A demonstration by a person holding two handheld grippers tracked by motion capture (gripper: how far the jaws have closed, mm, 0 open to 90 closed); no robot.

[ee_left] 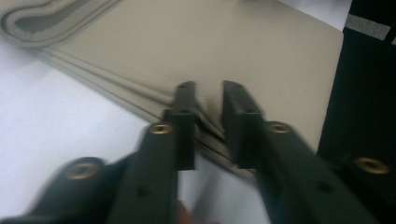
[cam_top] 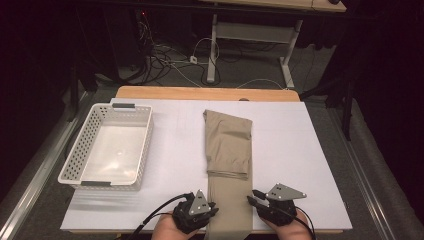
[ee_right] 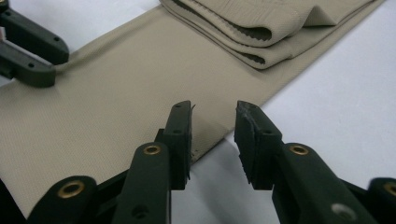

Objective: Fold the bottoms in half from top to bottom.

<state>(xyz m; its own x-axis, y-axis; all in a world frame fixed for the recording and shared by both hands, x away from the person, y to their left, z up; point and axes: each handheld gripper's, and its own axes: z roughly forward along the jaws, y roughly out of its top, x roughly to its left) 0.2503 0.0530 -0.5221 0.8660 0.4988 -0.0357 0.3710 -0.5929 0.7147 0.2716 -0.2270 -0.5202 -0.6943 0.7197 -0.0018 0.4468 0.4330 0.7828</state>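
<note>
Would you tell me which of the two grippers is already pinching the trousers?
The left gripper: its jaws squeeze a pucker of the trousers at one edge. The right gripper straddles the other edge with its jaws apart.

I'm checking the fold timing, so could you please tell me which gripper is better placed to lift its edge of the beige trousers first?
Left, probably. The left gripper already has the edge of the beige trousers bunched between its jaws, while the right gripper straddles its edge with the jaws apart.
</note>
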